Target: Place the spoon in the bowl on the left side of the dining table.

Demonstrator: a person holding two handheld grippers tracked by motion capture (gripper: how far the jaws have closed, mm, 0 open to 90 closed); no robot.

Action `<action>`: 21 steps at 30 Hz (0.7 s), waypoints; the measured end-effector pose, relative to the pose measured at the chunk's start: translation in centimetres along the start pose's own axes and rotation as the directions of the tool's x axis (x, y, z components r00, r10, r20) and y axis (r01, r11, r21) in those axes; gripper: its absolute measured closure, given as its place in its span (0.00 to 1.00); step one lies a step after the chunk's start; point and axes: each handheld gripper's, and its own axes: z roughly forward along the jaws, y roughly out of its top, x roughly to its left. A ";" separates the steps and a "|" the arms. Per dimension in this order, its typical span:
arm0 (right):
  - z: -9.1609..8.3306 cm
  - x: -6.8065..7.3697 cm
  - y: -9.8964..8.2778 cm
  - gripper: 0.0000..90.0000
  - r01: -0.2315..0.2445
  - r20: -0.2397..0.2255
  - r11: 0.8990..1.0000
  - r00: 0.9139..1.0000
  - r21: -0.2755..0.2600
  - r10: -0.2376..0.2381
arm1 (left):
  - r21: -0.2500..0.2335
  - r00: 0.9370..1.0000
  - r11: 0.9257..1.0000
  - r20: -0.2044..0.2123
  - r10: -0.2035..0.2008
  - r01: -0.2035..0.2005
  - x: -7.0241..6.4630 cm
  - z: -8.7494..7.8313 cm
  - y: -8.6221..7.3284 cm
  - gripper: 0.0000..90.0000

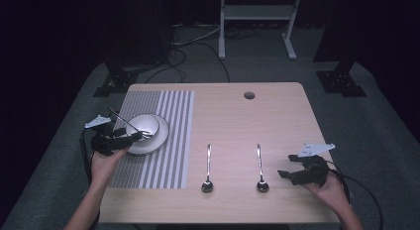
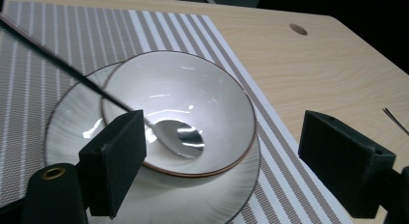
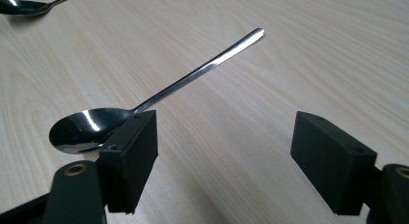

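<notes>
Both claws stand apart, gripping nothing.
A spoon (image 2: 178, 137) lies in the bowl (image 2: 212, 98) before the left claw (image 2: 241, 156); two spoons (image 1: 207, 183) (image 1: 262, 183) (table, well apart) lie left of the right claw (image 1: 292, 168).

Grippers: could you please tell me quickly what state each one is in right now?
Left gripper: open, holding nothing, over the bowl.
Right gripper: open, holding nothing, beside a spoon.

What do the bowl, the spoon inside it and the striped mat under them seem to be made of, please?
Bowl: probably glazed ceramic, glossy white with a thin brown rim. Spoon: looks like polished steel, mirror-bright. Mat: apparently woven fabric or vinyl, fine weave visible, matte.
</notes>
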 end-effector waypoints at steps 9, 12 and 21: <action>-0.1 0.0 -0.1 0.26 -0.006 0.001 1.000 1.000 -0.002 0.006 | 0.029 0.999 0.999 0.030 0.044 -0.045 -2.1 1.3 0.0 0.13; -0.1 0.0 -0.2 0.26 -0.007 0.000 1.000 1.000 -0.001 0.007 | 0.040 0.997 0.997 0.047 0.060 -0.062 -2.8 1.8 0.0 0.12; 0.0 0.1 -0.2 0.26 -0.003 0.003 1.000 1.000 0.004 0.003 | 0.063 0.990 0.991 0.085 0.113 -0.118 -5.1 3.1 -0.3 0.11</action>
